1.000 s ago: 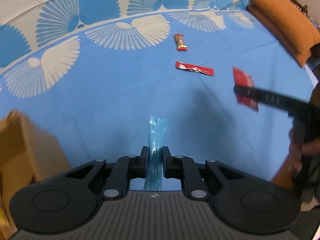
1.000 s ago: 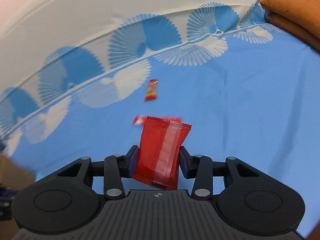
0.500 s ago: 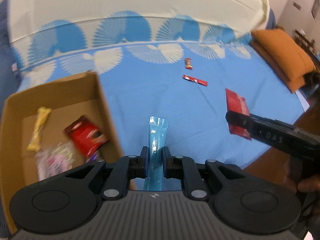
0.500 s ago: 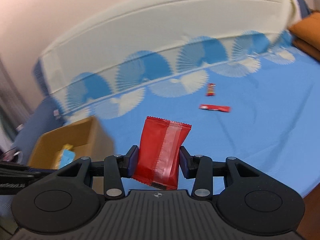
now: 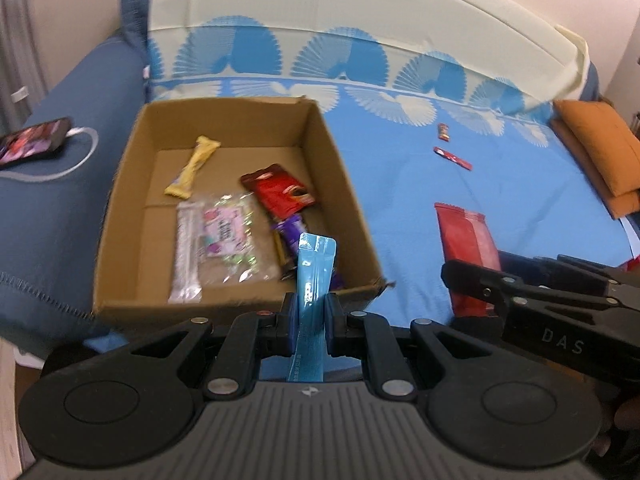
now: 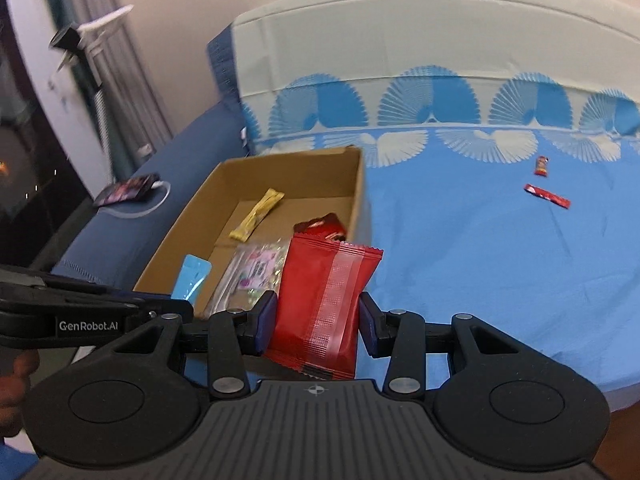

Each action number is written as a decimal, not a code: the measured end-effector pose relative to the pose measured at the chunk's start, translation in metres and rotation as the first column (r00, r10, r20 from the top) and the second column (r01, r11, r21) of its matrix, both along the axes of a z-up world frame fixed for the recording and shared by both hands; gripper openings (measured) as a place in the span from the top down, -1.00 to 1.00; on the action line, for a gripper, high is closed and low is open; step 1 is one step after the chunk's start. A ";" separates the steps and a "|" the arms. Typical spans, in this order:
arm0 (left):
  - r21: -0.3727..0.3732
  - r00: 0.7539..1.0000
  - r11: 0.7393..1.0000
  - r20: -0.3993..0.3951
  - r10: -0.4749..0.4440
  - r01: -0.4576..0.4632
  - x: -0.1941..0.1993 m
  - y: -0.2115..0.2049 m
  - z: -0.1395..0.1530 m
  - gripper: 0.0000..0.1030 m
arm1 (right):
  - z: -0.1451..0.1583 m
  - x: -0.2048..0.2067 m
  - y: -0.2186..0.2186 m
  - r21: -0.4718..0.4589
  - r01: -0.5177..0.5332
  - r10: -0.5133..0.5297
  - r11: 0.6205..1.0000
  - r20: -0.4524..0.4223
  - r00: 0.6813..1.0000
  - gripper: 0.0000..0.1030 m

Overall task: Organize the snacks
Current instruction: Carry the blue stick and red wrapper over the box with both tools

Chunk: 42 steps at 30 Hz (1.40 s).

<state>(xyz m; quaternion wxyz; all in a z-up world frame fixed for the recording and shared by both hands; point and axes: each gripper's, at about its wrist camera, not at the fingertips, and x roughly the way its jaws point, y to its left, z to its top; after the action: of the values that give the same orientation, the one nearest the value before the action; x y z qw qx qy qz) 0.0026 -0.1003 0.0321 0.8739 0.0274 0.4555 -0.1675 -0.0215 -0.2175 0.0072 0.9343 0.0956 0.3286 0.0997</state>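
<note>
My left gripper (image 5: 312,312) is shut on a thin blue sachet (image 5: 314,276) that stands upright just over the near wall of an open cardboard box (image 5: 120,184). In the box lie a yellow bar (image 5: 192,166), a clear pink-printed packet (image 5: 224,240), a dark red packet (image 5: 280,194) and a purple wrapper (image 5: 290,234). My right gripper (image 6: 318,318) is shut on a red snack pack (image 6: 326,304), held right of the box over the blue sheet; the red snack pack (image 5: 466,246) also shows in the left wrist view. Two small red snacks (image 6: 546,196) lie farther out on the bed.
The box rests at the left end of a bed with a blue and cream fan-patterned sheet (image 5: 400,184). Left of it a phone (image 5: 34,140) with a white cable lies on a dark blue cushion. Orange pillows (image 5: 600,156) sit at the far right.
Both grippers swung left and rose, carrying their snacks. The cardboard box has come into full view under the left gripper, and the loose red snacks now sit farther away on the right.
</note>
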 end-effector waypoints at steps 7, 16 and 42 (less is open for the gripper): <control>-0.063 0.999 0.997 0.023 0.035 -0.033 -0.020 0.022 0.002 0.72 | 0.007 -0.023 0.022 -0.063 -0.025 0.027 0.998 0.034 0.999 0.11; -0.109 0.998 0.993 0.042 0.052 -0.047 -0.032 0.033 0.006 0.72 | 0.012 -0.032 0.035 -0.105 -0.035 0.040 0.994 0.051 0.998 0.11; -0.128 0.988 0.985 0.085 0.126 -0.114 -0.032 0.053 0.013 0.72 | 0.007 -0.019 0.051 -0.152 -0.110 0.114 0.982 0.022 0.993 0.11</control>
<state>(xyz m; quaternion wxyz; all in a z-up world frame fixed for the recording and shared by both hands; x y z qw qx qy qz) -0.0297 -0.0476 0.0451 0.9026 -0.0460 0.4043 -0.1406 -0.0403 -0.1660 0.0146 0.9367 0.0048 0.3257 0.1285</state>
